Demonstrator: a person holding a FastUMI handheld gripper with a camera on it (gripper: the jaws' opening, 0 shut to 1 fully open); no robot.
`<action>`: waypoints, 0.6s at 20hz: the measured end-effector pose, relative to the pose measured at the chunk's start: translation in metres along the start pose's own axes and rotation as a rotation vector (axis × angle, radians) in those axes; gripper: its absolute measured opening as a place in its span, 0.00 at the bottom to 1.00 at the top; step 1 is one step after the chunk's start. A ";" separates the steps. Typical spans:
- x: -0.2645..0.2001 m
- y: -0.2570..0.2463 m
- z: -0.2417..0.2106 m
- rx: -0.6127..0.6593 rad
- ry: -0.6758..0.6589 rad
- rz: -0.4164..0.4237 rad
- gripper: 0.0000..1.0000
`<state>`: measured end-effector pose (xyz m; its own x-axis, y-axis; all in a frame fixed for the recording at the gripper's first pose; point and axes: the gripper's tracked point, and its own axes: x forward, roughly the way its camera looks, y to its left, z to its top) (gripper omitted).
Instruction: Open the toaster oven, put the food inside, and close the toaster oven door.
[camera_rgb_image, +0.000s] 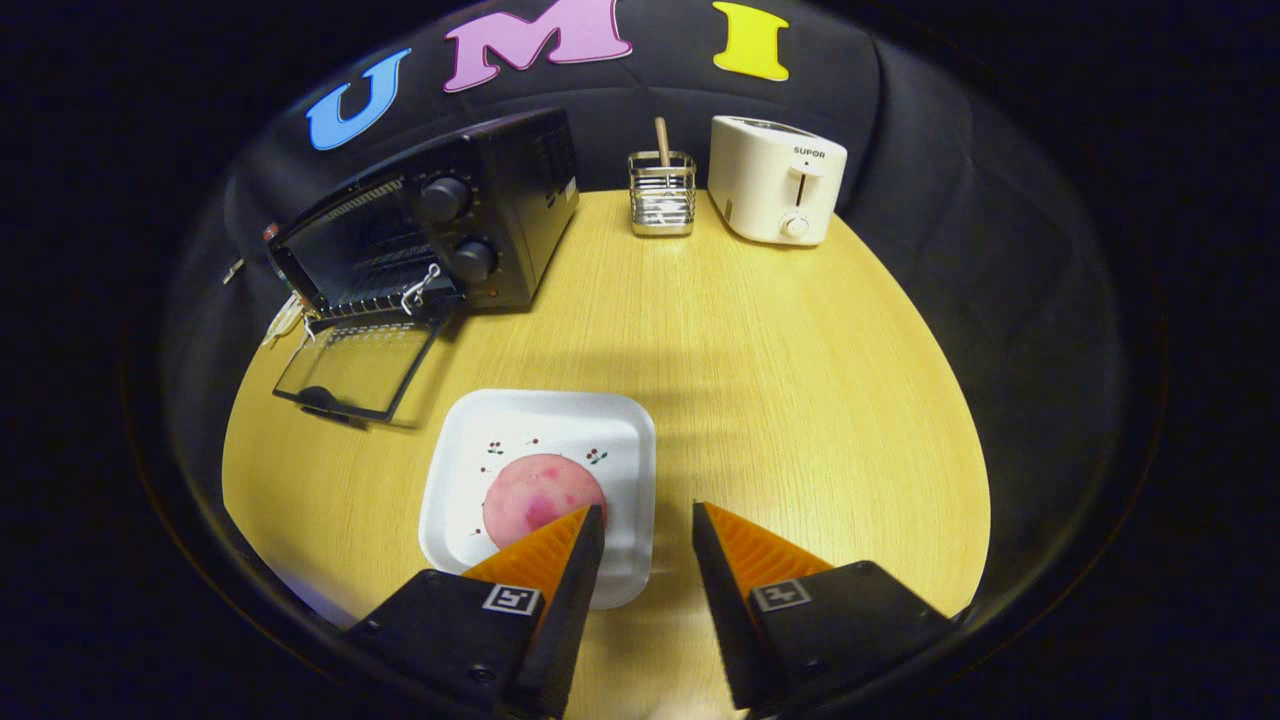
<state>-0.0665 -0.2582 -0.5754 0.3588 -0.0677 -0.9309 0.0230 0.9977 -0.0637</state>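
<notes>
A round pink piece of food (538, 498) lies on a white square plate (530, 420) on the yellow wooden table. My gripper (648, 512) is open, with nothing between its fingers. The left fingertip hangs over the food's near right edge and the right finger is over bare table to the right of the plate. Beyond the plate to the left stands the black toaster oven (450, 215). Its glass door (355, 368) is folded down flat onto the table, and the wire rack (375, 300) shows at its mouth.
At the back of the table stand a wire utensil holder (662, 193) with a wooden handle in it and, to its right, a white pop-up toaster (778, 180). The table's round edge (960, 420) curves close on the right.
</notes>
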 end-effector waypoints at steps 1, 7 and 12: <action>0.007 0.000 -0.004 0.001 0.024 0.006 0.58; 0.023 0.000 -0.010 0.010 0.100 0.016 0.47; 0.047 -0.004 -0.010 0.019 0.132 0.011 0.29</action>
<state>-0.0597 -0.2654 -0.6222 0.2328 -0.0548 -0.9710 0.0380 0.9982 -0.0472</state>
